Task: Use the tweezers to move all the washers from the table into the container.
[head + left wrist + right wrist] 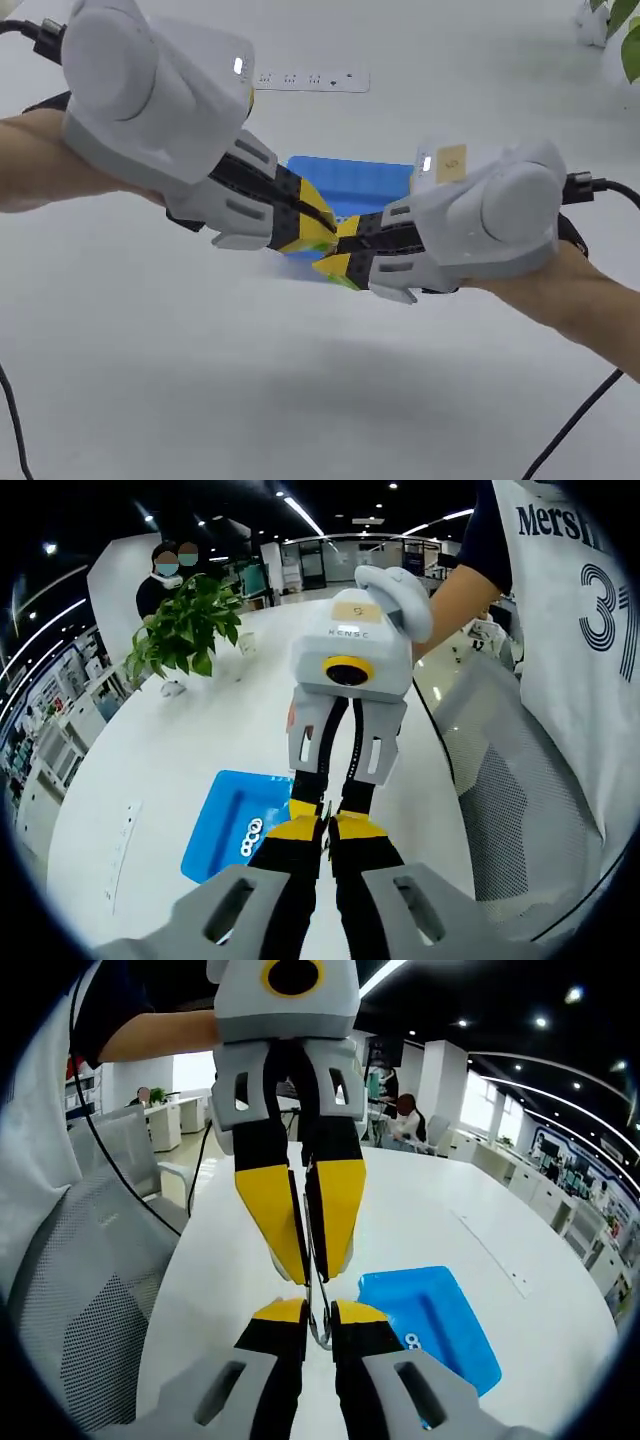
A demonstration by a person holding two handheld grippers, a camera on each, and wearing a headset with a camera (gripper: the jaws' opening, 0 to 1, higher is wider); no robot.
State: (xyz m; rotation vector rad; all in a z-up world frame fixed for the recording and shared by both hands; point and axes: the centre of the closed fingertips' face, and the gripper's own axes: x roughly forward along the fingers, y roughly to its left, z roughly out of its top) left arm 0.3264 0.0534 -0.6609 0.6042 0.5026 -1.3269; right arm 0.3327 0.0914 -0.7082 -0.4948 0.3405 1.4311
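Two grippers meet tip to tip over the middle of the white table [200, 380]: the left gripper [322, 232] reaches in from about 10 o'clock in the head view and the right gripper [340, 248] from about 4 o'clock, with their yellow tips almost touching. Between them is a pair of thin metal tweezers [318, 1290]. In the right gripper view, the rounded end sits pinched in the right gripper's own jaws, and the legs run up toward 12 o'clock into the narrow gap of the left gripper's jaws. Both look clamped on the tool, as in a handover or a regrip, though I can't tell how firmly the left one bites. A blue tray [350, 180] lies on the table just behind and under the tips. In the left gripper view, several washers [250, 835] sit clustered inside it, at about 9 o'clock from the jaw tips. If that tray is the container, part of the job looks done. I can see no loose washers on the bare table, but the grippers hide a good patch of it, so I can't say whether any remain. A power strip [310, 80] lies at 12 o'clock and a potted plant [185, 630] stands farther off.
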